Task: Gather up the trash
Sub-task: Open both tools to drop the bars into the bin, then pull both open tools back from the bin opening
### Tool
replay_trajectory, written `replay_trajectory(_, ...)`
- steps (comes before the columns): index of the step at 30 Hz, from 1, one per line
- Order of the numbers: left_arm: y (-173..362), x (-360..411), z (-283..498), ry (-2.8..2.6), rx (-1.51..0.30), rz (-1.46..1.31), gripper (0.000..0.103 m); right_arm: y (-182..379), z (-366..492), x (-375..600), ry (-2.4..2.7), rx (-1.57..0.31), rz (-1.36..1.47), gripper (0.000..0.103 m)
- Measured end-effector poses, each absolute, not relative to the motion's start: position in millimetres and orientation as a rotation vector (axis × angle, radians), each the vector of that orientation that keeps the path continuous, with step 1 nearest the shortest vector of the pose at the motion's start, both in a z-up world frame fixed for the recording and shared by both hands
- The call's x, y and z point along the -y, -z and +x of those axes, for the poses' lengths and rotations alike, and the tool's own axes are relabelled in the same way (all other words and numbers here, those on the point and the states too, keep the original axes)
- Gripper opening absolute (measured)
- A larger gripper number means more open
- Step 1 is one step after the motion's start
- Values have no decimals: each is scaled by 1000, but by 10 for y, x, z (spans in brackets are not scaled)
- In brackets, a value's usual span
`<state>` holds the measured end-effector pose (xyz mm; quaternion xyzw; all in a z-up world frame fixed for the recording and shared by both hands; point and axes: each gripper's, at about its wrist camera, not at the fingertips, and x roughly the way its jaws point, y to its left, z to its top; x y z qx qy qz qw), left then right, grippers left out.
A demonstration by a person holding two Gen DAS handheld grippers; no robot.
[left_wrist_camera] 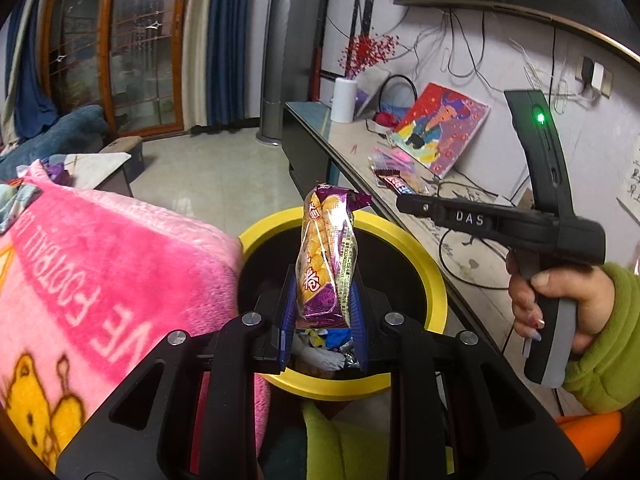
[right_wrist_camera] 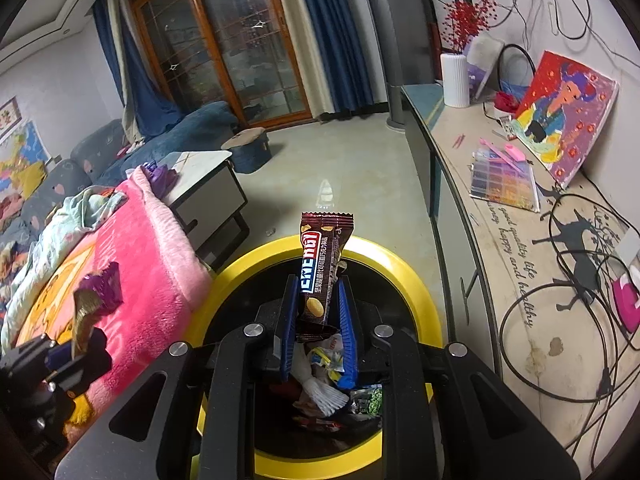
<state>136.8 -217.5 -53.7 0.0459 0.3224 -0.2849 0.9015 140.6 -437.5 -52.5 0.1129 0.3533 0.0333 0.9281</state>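
My left gripper (left_wrist_camera: 323, 304) is shut on a purple and orange snack packet (left_wrist_camera: 326, 256), held upright over the yellow-rimmed trash bin (left_wrist_camera: 434, 276). My right gripper (right_wrist_camera: 318, 312) is shut on a brown chocolate bar wrapper (right_wrist_camera: 322, 268), also upright over the same bin (right_wrist_camera: 424, 292). The bin holds several wrappers (right_wrist_camera: 328, 376). The right gripper shows at the right of the left wrist view (left_wrist_camera: 404, 203), with the bar's end (left_wrist_camera: 398, 184) in it. The left gripper shows at the lower left of the right wrist view, its packet (right_wrist_camera: 96, 300) sticking up.
A pink blanket (left_wrist_camera: 100, 260) lies left of the bin. A long counter (right_wrist_camera: 520, 260) on the right carries cables, a painting (right_wrist_camera: 568, 116), a bead box (right_wrist_camera: 504, 180) and a white vase (right_wrist_camera: 454, 80). A low table (right_wrist_camera: 204, 184) and sofa stand beyond.
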Motion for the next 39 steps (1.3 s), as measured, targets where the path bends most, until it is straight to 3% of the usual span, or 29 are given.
replay_trajectory(19, 801, 2367, 1576, 569, -734, 146, 21, 589, 1441, 4367, -91, -752, 256, 23)
replay_trajectory(26, 815, 2345, 1657, 546, -749, 126, 49, 615, 1443, 4378, -87, -757, 265, 32)
replay_trajectory(30, 802, 2305, 1654, 527, -752, 114, 75, 601, 1432, 4391, -82, -753, 271, 40)
replay_trajectory(36, 759, 2241, 1638, 507, -748, 108, 92, 565, 1376, 4424, -68, -743, 274, 52)
replay_trajectory(39, 724, 2195, 1632, 502, -749, 100, 92, 523, 1322, 4434, -59, -735, 273, 59)
